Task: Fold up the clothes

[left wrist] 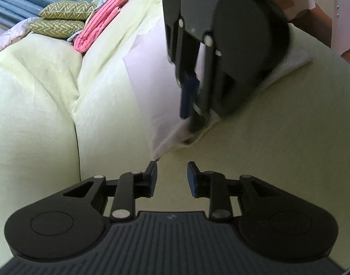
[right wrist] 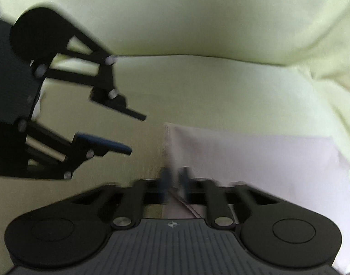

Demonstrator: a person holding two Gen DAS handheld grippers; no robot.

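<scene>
A white garment [left wrist: 152,87] lies flat on a pale yellow-green sofa cover [left wrist: 266,149]. In the left wrist view my left gripper [left wrist: 171,178] is open and empty, just in front of the garment's hemmed near corner. My right gripper [left wrist: 190,116] comes in from above and is shut on the garment's near edge. In the right wrist view the right gripper [right wrist: 175,178] is blurred and pinches the white garment [right wrist: 255,160] at its hem. The open left gripper [right wrist: 138,133] shows at the left, apart from the cloth.
Folded pink clothes [left wrist: 99,23] and two olive zigzag-patterned pieces [left wrist: 60,20] are stacked at the back left. A seam between sofa cushions [left wrist: 76,119] runs down the left. A white cabinet [left wrist: 344,16] stands at the far right.
</scene>
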